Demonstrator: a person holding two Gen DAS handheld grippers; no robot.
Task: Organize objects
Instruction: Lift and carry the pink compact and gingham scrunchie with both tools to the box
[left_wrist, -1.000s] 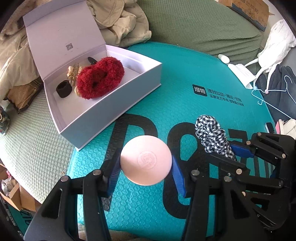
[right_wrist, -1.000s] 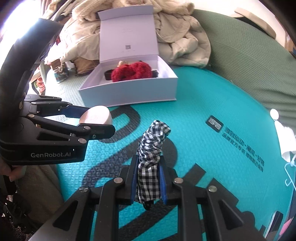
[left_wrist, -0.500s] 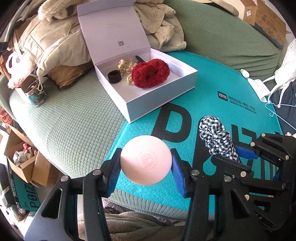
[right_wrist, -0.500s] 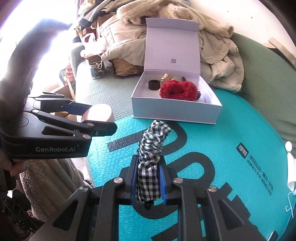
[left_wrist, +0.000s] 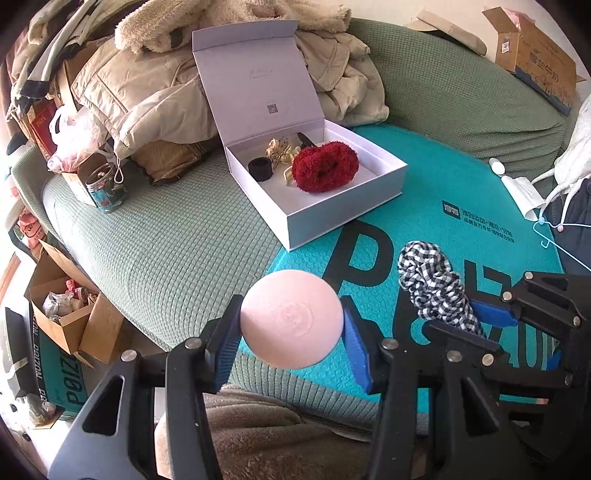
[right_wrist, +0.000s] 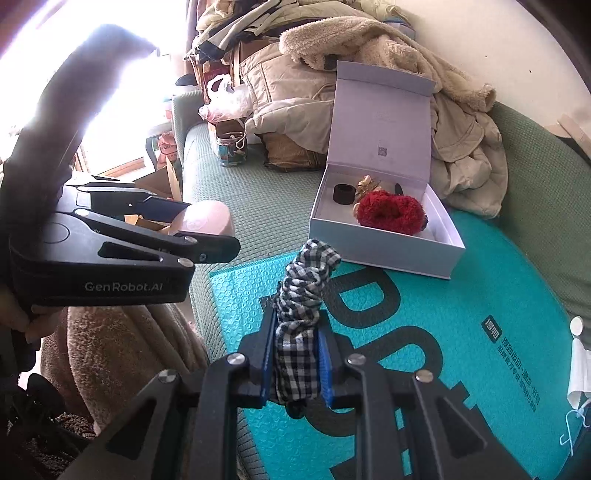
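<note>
- Left tool (left_wrist: 291, 328) pinches the pink round case (left_wrist: 291, 319), lower centre: rigid, smooth, likely slippery; keep your grip across its widest part.
- Right tool (right_wrist: 295, 363) is clamped on the checked scrunchie (right_wrist: 304, 291), centre frame: soft, light, compressible.
- White box (right_wrist: 384, 245) sits open, upper right.

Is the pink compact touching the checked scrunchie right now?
Apart. The left wrist view shows teal mat between the pink compact and the checked scrunchie, each clamped in its own gripper.

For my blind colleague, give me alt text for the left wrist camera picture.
The left tongs grip a round pink case; to their right, the right tongs hold a checked scrunchie. Beyond, an open white box holds a red scrunchie.
</note>
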